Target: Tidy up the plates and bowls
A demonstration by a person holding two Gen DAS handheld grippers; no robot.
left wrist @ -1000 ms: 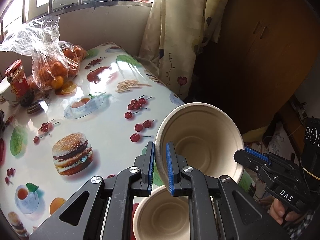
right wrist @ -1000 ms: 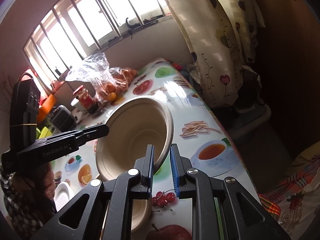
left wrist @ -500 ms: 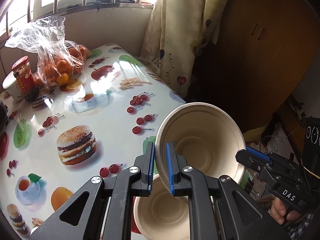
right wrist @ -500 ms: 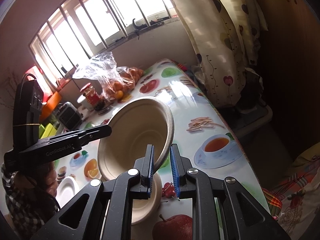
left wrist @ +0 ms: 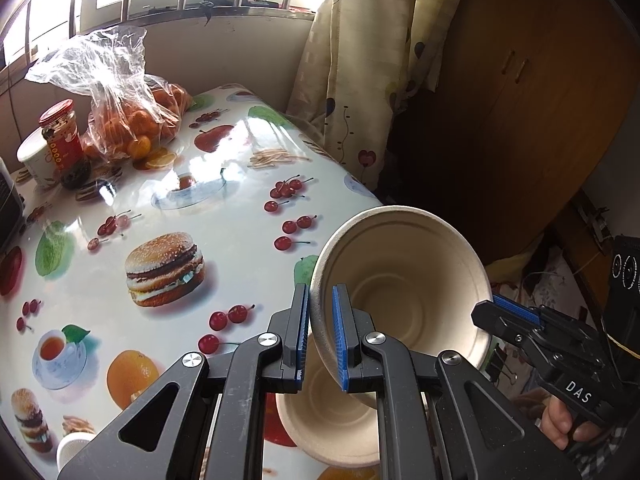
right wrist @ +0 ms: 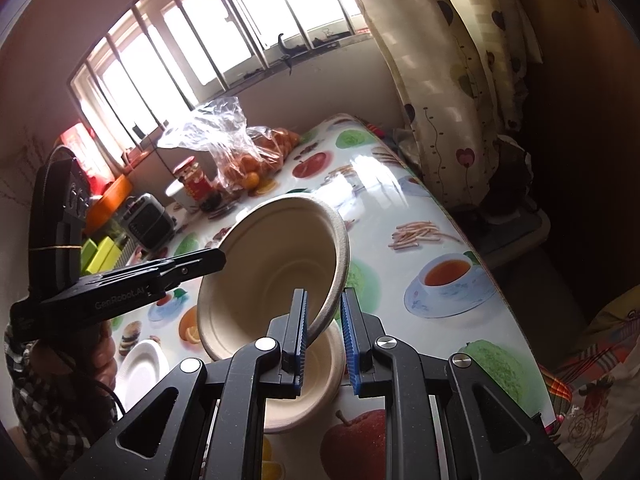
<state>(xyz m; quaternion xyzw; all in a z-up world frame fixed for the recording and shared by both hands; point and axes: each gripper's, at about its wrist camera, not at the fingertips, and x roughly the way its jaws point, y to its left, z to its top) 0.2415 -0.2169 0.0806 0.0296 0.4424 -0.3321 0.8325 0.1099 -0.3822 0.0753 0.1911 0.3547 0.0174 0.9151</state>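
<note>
Two beige pulp bowls: one bowl (left wrist: 404,280) is up in the air, tilted on its side, the other bowl (left wrist: 332,420) sits on the table (left wrist: 224,240) right beneath it. Left gripper (left wrist: 320,344) pinches the raised rim at nine o'clock; right gripper (right wrist: 324,336) straddles the rim at three, whether it bites I cannot tell. One white plate (right wrist: 140,364) lies near the table's edge. One bag of oranges (left wrist: 128,120), one red-lidded jar (left wrist: 62,140), barred window (right wrist: 208,40), curtain (left wrist: 360,60).

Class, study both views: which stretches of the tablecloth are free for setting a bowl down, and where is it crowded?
Free: the middle of the table, between the bag of oranges and the resting bowl, and the curtain-side edge. Crowded: the far corner with bag, red-lidded jar and white cup; also around the held bowl between both grippers.
</note>
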